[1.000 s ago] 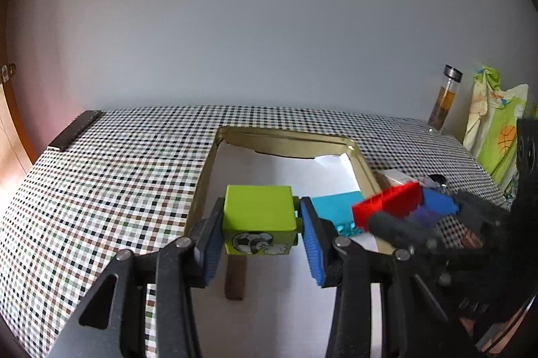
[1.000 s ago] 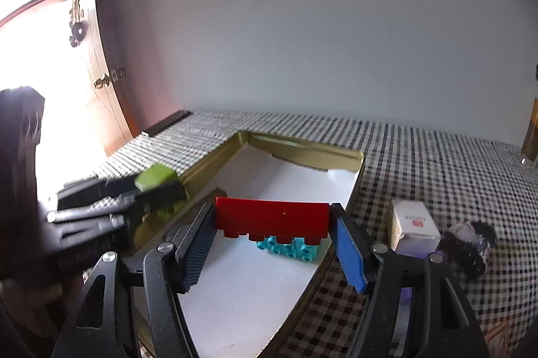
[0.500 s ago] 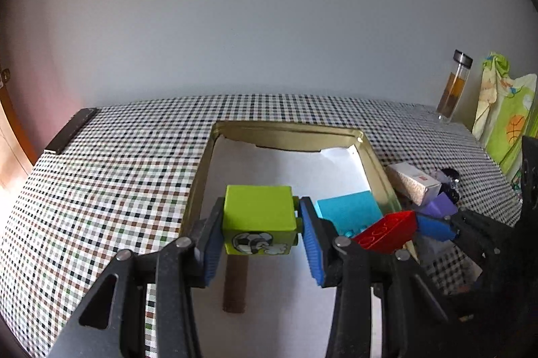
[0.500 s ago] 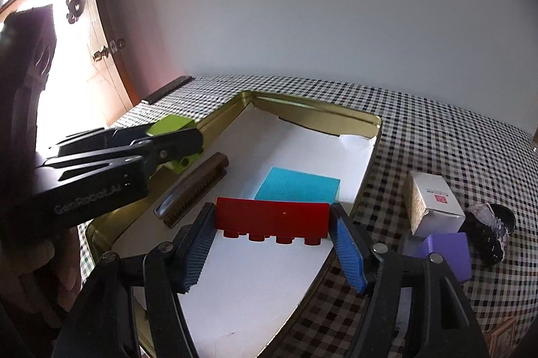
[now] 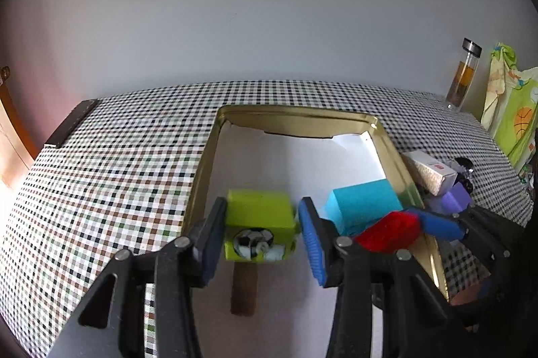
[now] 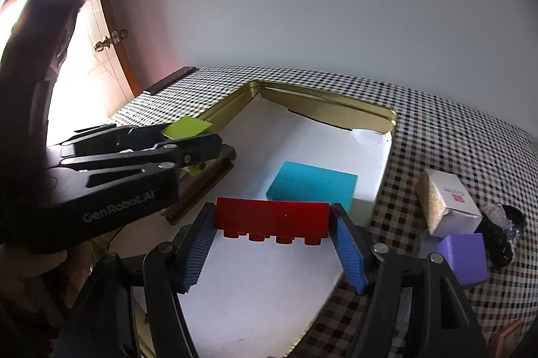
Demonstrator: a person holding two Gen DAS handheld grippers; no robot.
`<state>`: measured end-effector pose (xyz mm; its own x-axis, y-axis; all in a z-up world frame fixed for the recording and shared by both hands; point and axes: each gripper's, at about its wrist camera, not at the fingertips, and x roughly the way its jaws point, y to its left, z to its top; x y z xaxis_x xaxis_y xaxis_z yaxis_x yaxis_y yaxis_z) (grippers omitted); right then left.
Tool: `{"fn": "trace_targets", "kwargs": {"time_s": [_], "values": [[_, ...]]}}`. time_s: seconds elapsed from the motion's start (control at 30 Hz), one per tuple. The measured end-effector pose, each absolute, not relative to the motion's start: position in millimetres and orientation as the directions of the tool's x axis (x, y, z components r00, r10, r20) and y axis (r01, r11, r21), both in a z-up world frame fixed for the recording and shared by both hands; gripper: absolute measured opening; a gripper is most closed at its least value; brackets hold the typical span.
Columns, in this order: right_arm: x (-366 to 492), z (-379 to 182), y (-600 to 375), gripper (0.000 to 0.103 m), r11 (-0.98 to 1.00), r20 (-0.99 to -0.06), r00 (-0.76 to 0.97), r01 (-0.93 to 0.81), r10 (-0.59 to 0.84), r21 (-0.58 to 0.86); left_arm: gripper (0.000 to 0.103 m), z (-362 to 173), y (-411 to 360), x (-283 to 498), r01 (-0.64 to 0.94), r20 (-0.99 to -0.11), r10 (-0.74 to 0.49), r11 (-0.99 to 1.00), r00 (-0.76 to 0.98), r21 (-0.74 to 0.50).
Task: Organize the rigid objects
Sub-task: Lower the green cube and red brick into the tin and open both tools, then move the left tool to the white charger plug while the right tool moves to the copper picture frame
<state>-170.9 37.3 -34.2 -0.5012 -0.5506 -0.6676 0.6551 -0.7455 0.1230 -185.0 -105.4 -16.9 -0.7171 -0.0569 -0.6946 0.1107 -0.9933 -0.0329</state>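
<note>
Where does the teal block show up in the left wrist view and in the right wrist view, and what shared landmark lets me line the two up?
Left wrist view: the teal block lies right of centre, inside the gold tray near its right wall, just behind the red brick.
Right wrist view: the teal block sits at centre, just beyond the red brick.
Shared landmark: the gold tray's white liner.
</note>
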Motion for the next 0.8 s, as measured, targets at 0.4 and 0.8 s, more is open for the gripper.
{"fn": "trace_targets", "kwargs": {"time_s": [0.4,0.8], "values": [[-151.6,-24.7,85.4,0.082,-0.768,-0.563,-0.59,0.627,-0.579,0.133,0.102,-11.4,-102.4,-151.2,0.18,-0.578,-0.121,-0.983,-0.807,-0.045],[-164.3,-33.5,190.3,0.085,-0.874,-0.516,-0.709,0.436,-0.48,0.213,0.102,-17.0,-120.6,-146.2,0.216,-0.554,-0.111,-0.968,-0.825,-0.128]]}}
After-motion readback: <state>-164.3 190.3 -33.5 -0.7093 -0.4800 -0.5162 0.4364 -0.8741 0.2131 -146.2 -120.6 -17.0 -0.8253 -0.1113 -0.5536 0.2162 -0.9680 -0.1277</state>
